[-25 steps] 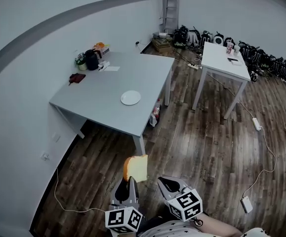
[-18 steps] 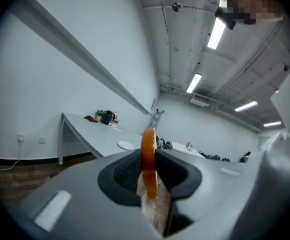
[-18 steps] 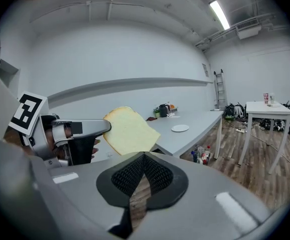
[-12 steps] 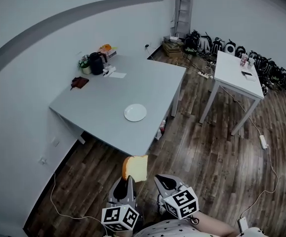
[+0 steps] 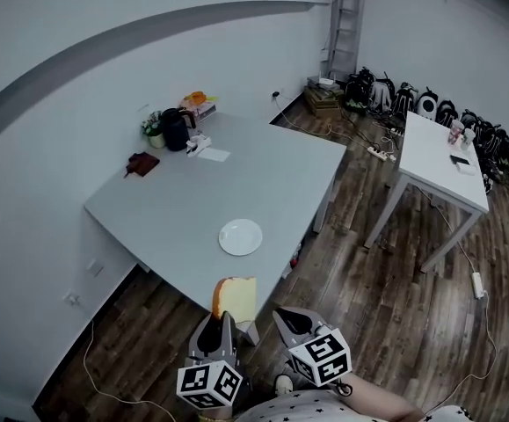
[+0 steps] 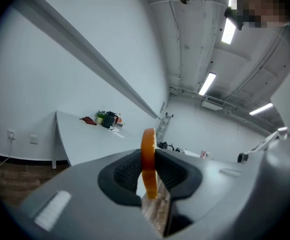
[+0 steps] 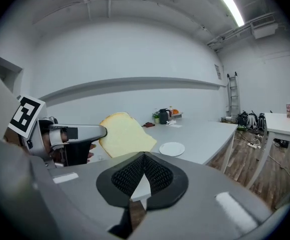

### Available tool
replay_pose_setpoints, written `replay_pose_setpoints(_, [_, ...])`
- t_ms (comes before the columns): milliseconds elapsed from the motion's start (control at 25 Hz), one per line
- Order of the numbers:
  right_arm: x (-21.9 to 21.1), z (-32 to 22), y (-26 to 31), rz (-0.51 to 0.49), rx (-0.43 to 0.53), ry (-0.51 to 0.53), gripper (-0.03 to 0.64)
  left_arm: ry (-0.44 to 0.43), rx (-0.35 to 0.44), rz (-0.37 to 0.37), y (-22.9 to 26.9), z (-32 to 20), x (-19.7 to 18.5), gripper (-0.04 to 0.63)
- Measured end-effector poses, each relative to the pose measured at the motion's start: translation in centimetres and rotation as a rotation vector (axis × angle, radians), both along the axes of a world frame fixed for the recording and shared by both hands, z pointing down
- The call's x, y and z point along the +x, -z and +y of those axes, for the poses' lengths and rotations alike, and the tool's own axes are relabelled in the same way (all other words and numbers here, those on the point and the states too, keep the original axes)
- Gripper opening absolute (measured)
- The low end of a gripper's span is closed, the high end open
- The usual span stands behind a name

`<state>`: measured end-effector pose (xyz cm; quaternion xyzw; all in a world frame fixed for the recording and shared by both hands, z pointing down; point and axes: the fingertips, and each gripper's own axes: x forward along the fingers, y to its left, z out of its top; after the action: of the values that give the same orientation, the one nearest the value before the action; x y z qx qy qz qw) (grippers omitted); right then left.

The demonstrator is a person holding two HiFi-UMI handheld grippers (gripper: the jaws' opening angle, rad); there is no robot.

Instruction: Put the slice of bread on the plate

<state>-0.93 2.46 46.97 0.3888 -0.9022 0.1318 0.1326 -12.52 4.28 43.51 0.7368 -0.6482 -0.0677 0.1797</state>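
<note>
Bright, even, cool indoor light. Long ceiling strip lights point(image 6: 207, 83) glare in both gripper views. Pale sheen on the dark wood-plank floor point(image 5: 386, 280), soft shadow under the large grey table point(image 5: 192, 209). Strong fisheye bend, black corners. The near grey fingers point(image 6: 84, 194) are blurred.

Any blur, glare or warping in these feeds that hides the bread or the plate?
Head view: sharp and evenly lit, straight lines bowed; slice of bread and plate both clear. Left gripper view: strong fisheye, bright ceiling lights, slice edge-on but crisp. Right gripper view: dark rounded corners, plate small yet distinct.
</note>
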Motion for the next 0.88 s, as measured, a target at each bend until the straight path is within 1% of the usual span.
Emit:
replay_pose_setpoints(200, [0.3,-3.5,-0.2,-0.007,-0.017,0.027,0.0,0.009,-0.037,0.008,-1.2,-4.1,0.4,0.087])
replay_pose_setpoints(320, [0.3,-4.9,-0.5,-0.006,-0.028,0.032,0.0,0.014,-0.062,0.035,-1.8,-6.8,0.1,0.087])
replay_pose_setpoints(520, [0.3,-7.7,-1.7,0.0,-0.043,0.025,-0.001,0.019,-0.09,0.058,-3.0,-11.6,-1.0,0.087])
replay_pose_setpoints(720, [0.1,-11.7,-2.7,0.033,-0.054,0.027,0.0,0.031,-0.126,0.104,-4.7,-16.5,-2.1,0.087])
replay_pose_setpoints(800, [0.1,-13.3,-3.0,0.043,-0.066,0.027,-0.001,0.028,-0.141,0.103,-5.3,-18.6,-2.1,0.087])
replay_pose_setpoints(880, [-0.2,-14.9,-3.3,0.057,-0.075,0.034,0.0,0.024,-0.159,0.085,-6.0,-20.6,-2.1,0.087])
